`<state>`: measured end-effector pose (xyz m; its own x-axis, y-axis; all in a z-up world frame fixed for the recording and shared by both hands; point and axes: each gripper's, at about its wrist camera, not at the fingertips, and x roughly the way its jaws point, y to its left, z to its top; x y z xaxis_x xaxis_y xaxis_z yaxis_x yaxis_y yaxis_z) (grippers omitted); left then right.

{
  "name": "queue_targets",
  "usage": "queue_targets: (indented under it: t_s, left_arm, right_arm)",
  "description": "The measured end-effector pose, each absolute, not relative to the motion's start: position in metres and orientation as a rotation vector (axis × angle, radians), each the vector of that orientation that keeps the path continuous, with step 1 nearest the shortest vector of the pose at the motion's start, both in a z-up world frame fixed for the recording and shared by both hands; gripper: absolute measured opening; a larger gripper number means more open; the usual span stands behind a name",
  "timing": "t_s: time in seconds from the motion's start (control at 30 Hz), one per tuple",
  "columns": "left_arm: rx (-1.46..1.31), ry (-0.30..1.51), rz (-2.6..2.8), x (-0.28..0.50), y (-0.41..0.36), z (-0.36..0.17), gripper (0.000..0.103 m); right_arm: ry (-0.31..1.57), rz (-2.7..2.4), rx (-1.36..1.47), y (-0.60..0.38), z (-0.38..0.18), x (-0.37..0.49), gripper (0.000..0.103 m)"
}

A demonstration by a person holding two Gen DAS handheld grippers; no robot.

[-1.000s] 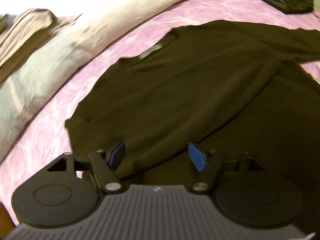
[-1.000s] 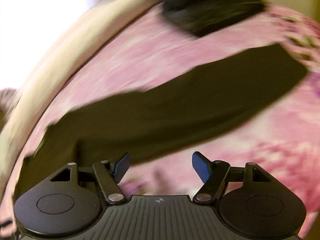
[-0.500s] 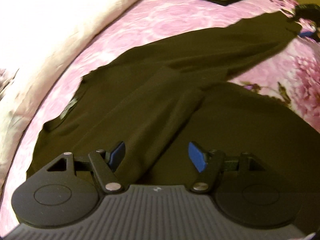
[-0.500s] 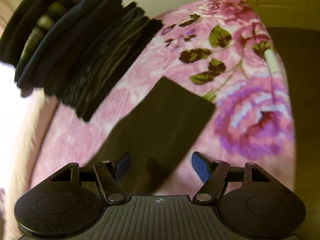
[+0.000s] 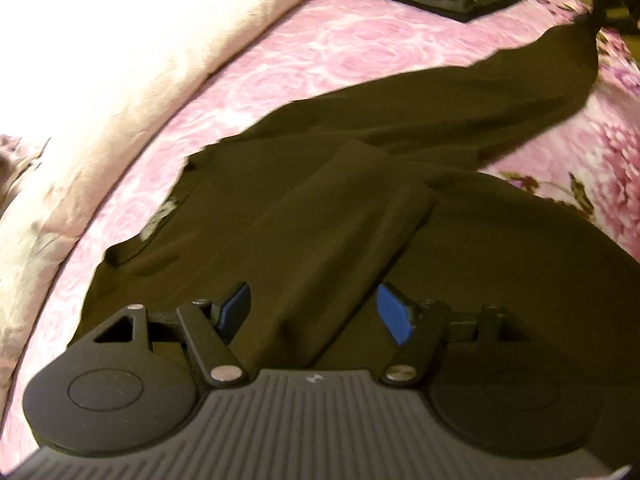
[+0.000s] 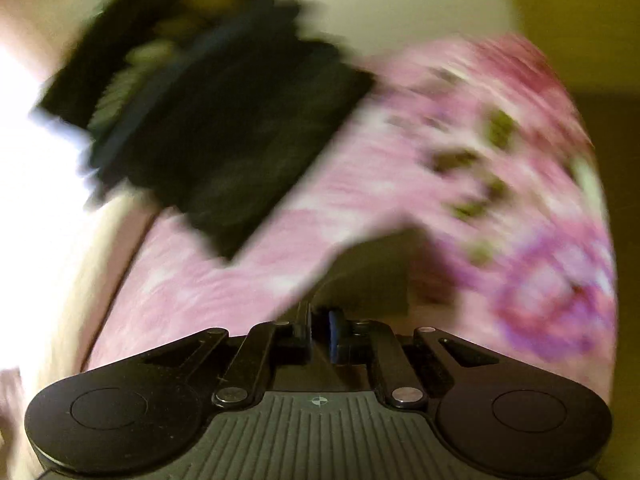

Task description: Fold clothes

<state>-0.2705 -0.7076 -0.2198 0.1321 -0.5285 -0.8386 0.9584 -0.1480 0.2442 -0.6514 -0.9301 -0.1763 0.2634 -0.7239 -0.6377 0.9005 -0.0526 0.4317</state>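
Black long-sleeve shirt [image 5: 340, 216] is lying spread on the pink floral bedspread [image 5: 320, 52], one sleeve folded across the chest, the other sleeve [image 5: 500, 108] stretching away toward the far right.

Left gripper [image 5: 314, 312] is hovering low over the folded sleeve, pointing up the shirt's body, fingers spread wide, blue pads [image 5: 394, 316] on either side of the sleeve fabric, not pinching anything.

Right gripper [image 6: 320, 334] is sitting at the far sleeve's end, fingers nearly together with dark fabric between them, so it is gripping the sleeve cuff [image 6: 372, 268]. Right view is heavily motion-blurred.

Stack of folded dark clothes [image 6: 224, 120] is sitting on the bed beyond the right gripper. Cream blanket [image 5: 132, 60] is running along the bed's left side.
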Motion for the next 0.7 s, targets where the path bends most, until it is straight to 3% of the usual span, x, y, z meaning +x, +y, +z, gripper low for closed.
queue_targets:
  t_s: [0.27, 0.37, 0.43, 0.47, 0.5, 0.7]
  left_arm:
    - [0.926, 0.610, -1.252, -0.195, -0.638, -0.190, 0.067]
    - [0.919, 0.644, -1.163, -0.157, -0.600, -0.184, 0.067]
    - [0.919, 0.670, -1.101, -0.131, -0.573, -0.181, 0.067]
    - [0.919, 0.679, -1.071, -0.119, -0.559, -0.180, 0.067]
    - [0.918, 0.689, -1.040, -0.108, -0.546, -0.180, 0.067]
    - [0.903, 0.735, -0.975, -0.067, -0.505, -0.186, 0.067]
  right_arm:
    - [0.191, -0.793, 0.457, -0.820, -0.053, -0.401, 0.007]
    - [0.215, -0.521, 0.359, -0.744, -0.054, -0.308, 0.007]
    - [0.361, -0.407, 0.232, -0.696, -0.086, -0.248, 0.011]
    - [0.439, -0.382, 0.186, -0.675, -0.108, -0.223, 0.050]
    - [0.503, -0.350, 0.183, -0.660, -0.128, -0.206, 0.082]
    - [0.696, -0.308, 0.278, -0.623, -0.184, -0.197, 0.083]
